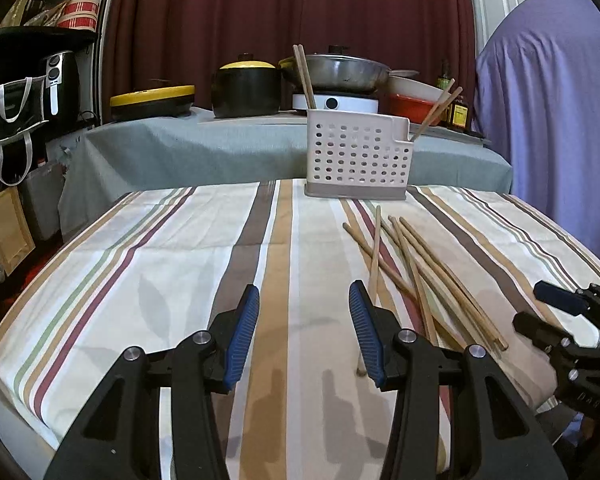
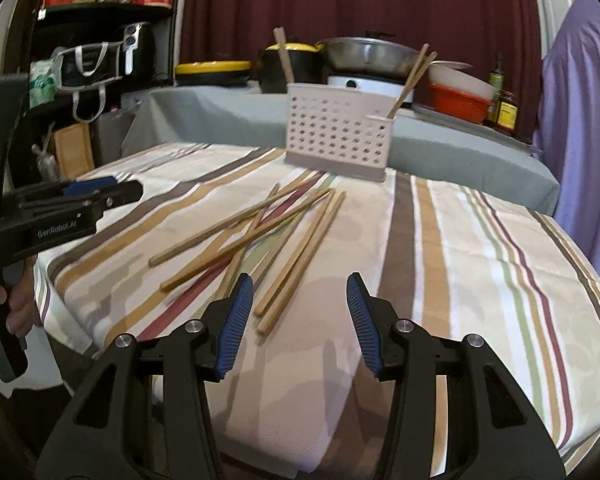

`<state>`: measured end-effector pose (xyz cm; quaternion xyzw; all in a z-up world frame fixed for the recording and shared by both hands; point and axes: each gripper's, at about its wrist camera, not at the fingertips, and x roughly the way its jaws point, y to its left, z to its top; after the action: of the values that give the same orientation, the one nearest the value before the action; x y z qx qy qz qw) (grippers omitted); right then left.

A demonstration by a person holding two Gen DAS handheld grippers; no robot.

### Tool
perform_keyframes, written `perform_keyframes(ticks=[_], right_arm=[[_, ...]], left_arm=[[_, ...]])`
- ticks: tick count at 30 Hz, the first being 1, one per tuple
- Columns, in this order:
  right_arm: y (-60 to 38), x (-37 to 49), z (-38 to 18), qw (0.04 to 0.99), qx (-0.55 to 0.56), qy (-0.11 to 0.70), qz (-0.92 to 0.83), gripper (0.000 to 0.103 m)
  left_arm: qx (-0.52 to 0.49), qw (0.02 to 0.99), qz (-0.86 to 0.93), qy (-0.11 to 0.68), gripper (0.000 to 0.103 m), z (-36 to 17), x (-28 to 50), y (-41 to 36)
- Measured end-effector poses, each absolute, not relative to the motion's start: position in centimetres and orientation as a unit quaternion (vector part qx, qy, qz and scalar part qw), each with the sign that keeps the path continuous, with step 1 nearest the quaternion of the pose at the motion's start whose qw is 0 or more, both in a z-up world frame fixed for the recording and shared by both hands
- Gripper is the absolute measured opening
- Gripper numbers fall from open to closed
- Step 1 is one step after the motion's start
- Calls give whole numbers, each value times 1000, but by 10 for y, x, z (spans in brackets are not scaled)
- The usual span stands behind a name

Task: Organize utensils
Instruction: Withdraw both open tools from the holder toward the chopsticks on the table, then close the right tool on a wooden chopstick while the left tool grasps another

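On the striped worktop (image 1: 148, 240), loose chopsticks (image 1: 416, 276) are scattered just near of the perforated white holder (image 1: 358, 160), in which a few chopsticks are stood. Both the left gripper (image 1: 304, 324) and right gripper (image 2: 300, 316) are held with fingers spread wide and nothing gripped.

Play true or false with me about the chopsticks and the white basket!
1. Both grippers, left gripper and right gripper, are open and hold nothing. True.
2. The white basket is lying on its side. False: it stands upright on the striped tablecloth.
3. Some chopsticks already stand in the basket. True: a pair at one end, another pair at the other.
4. All the loose chopsticks lie in one neat row. False: they cross each other in a messy pile.
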<state>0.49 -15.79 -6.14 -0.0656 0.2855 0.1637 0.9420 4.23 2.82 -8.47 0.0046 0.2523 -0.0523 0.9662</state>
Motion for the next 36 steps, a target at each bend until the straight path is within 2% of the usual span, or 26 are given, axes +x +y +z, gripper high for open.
perform_keyframes(ticks=[5,7,13,24,33,36], right_arm=[[-149,8,-75,932,-87,310,166,46],[-150,11,-80,928,-87,324,163,37],[-158,12,-82,926,-84,335,154,25],[-170,10,-81,926,-72,340,144,21],[-174,16,-83,930,-59,336,140,7],[-176,17,-83,930,-56,335,136,7]], left_arm=[[1,965,-56,255,47,-86,42,27],[0,964,-59,258,47,-88,42,26],[-1,962,-66,266,47,-93,42,24],[-1,958,-77,275,47,-99,42,17],[4,955,-95,282,47,-107,40,9],[5,954,-100,283,47,-109,40,8]])
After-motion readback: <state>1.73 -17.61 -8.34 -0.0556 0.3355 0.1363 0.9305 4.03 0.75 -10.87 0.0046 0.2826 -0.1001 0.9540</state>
